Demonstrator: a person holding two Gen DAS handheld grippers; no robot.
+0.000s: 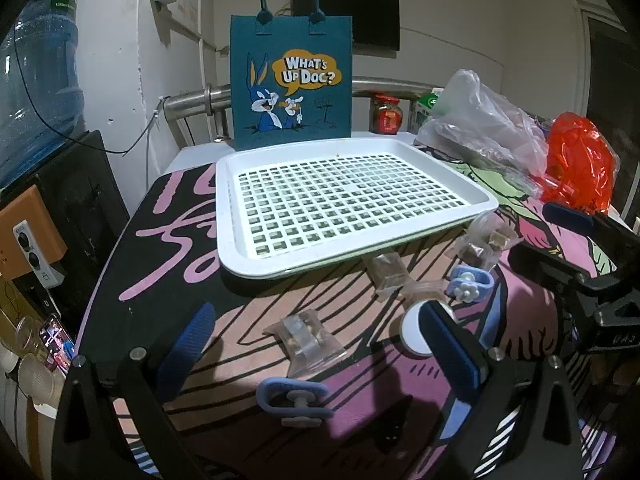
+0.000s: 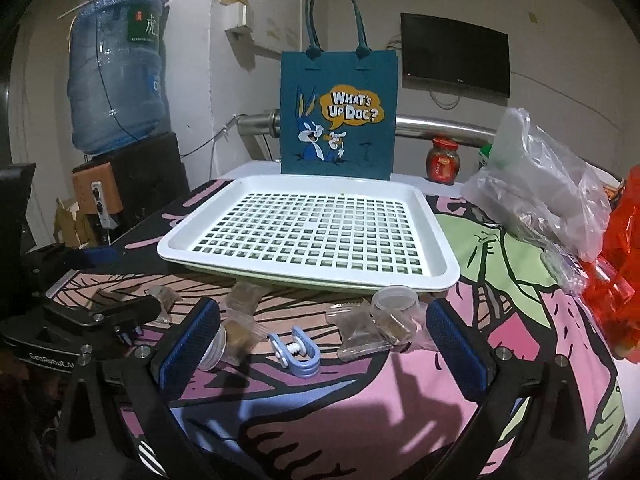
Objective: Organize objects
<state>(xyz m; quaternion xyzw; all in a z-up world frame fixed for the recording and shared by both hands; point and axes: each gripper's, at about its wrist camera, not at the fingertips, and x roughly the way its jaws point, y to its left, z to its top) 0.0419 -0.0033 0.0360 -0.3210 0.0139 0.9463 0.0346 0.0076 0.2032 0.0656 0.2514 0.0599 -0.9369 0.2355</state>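
A white perforated tray (image 1: 232, 208) (image 2: 444, 256) lies empty on the printed tablecloth. In front of it lie clear snack packets (image 1: 308, 336) (image 2: 372, 332), blue clips (image 1: 294, 398) (image 2: 296, 350) and a small round lidded cup (image 2: 394, 300). My left gripper (image 1: 320, 340) is open, low over the table, with a packet and a blue clip between its fingers. My right gripper (image 2: 324, 336) is open around a blue clip, with packets beside it. A second blue clip with a flower (image 1: 468, 284) lies to the right in the left wrist view.
A teal "What's Up Doc?" tote bag (image 1: 292, 84) (image 2: 340, 116) stands behind the tray. Clear plastic bags (image 1: 480, 124) (image 2: 540, 184), a red bag (image 1: 580, 160) (image 2: 620, 272) and a red-lidded jar (image 1: 386, 114) (image 2: 442, 160) sit at the right. A water bottle (image 2: 116, 80) stands left.
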